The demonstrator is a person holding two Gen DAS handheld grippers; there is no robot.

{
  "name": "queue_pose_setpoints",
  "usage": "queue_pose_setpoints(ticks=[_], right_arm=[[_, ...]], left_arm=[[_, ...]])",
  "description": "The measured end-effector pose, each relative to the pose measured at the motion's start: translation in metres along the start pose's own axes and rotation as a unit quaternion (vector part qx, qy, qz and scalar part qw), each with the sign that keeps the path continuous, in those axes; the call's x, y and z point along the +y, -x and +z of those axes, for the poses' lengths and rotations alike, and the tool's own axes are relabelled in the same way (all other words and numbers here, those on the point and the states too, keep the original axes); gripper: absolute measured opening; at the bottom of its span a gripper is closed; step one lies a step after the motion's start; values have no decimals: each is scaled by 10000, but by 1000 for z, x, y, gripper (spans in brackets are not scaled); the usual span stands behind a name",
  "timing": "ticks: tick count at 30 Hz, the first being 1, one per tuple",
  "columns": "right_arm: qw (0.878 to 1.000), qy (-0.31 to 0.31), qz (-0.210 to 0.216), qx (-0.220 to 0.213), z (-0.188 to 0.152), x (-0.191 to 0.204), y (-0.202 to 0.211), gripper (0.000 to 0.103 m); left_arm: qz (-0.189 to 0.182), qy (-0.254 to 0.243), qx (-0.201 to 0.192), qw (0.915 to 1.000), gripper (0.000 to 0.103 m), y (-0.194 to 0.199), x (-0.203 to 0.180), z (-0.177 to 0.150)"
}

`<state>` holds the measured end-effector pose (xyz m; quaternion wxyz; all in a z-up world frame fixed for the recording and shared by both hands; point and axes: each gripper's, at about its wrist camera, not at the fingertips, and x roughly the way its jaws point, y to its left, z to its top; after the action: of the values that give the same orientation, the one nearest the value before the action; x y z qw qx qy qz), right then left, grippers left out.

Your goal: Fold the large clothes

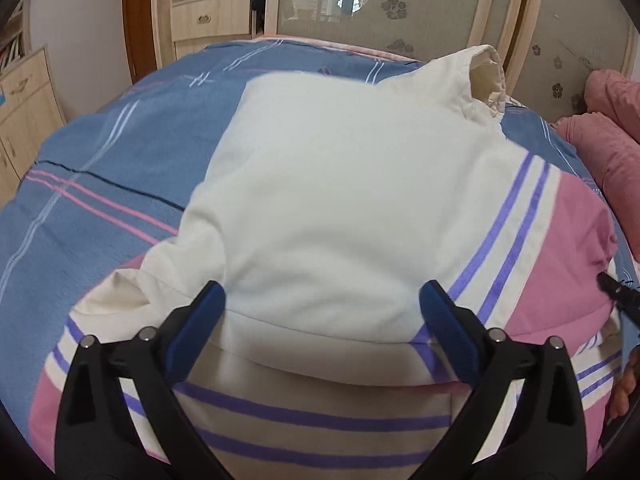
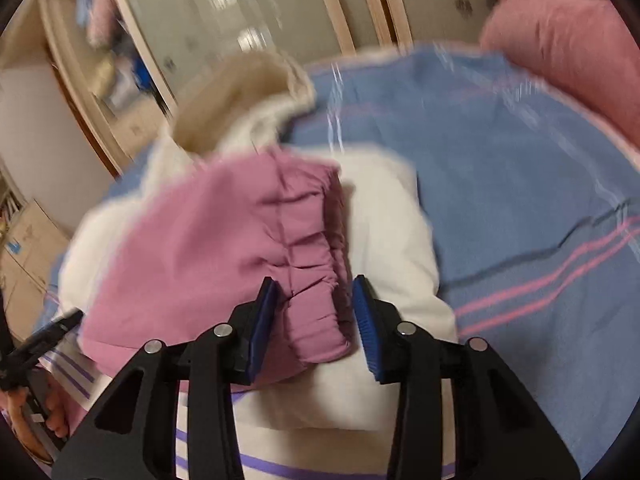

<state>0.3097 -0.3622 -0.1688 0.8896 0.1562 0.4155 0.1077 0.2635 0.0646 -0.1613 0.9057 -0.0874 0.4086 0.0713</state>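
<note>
A large padded jacket (image 1: 328,200), cream with pink panels and purple stripes, lies on the bed, its cream collar (image 1: 486,76) at the far end. My left gripper (image 1: 322,304) is open and empty, its blue pads wide apart just above the folded cream part. In the right wrist view my right gripper (image 2: 316,300) has its jaws partly apart around the pink sleeve's gathered cuff (image 2: 320,312); the cuff sits between the pads, and the pads do not visibly press it. The sleeve (image 2: 208,248) lies across the cream body (image 2: 392,240). This view is motion-blurred.
The bed has a blue striped cover (image 1: 112,168). Pink pillows (image 1: 608,128) lie at the right. A wardrobe with patterned glass doors (image 1: 384,4) and wooden drawers (image 1: 208,20) stand behind the bed. The other gripper's tip (image 1: 620,292) shows at the right edge.
</note>
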Motion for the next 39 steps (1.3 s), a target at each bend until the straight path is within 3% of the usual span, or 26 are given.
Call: queue_pose_setpoints(ticks=[5,7,10,12,14,17,20,22,23,26,31,33,36,39], right_arm=[[9998,30,-63,-196,-1,5,10,39],[9989,19,-63,-474,-2,7,23,39],[9921,176,-120,-1239,-3,12,50,39],[9883,351,193,-1474,-3,18,60,39],[9903,482,377,-1247,-3,24,52,39],[9952,665,-94,-710,-6,32,23,38],[9969,622,-292,-379,-5,27,3,36],[9977,527,-209,-372,-2,23,3,39],[9975,495,-325,-394,-3,22,5,52],[9967,421,-270,-635,-10,26,21,55],[9851,885,-276,-1452,-33,59,54,55],[9859,1054,-267,-1269,-39,74,46,56],[9846,1417,-895,-498,-43,86,-1,56],[9841,1422,-1009,-347,-40,88,-12,56]], left_arm=[[212,53,-265,9994,100,19,-5,-2],[142,87,-492,9986,100,35,-8,-2],[172,-10,-956,9953,99,57,-14,1],[182,-177,-1039,9943,99,60,-22,5],[180,-285,-885,9955,95,52,-27,5],[247,-301,-431,9983,93,27,-27,3],[-30,41,-74,10000,96,0,-13,-2],[-67,108,-101,9999,97,-5,-8,-4],[14,62,-136,9999,97,-5,-10,-5],[274,-97,-419,9987,101,-2,-17,-13],[-53,114,-616,9980,101,-4,-6,-18],[-5,90,-650,9978,101,-5,-9,-19],[1,94,-664,9977,101,-5,-9,-20],[-8,108,-668,9977,101,-5,-9,-19]])
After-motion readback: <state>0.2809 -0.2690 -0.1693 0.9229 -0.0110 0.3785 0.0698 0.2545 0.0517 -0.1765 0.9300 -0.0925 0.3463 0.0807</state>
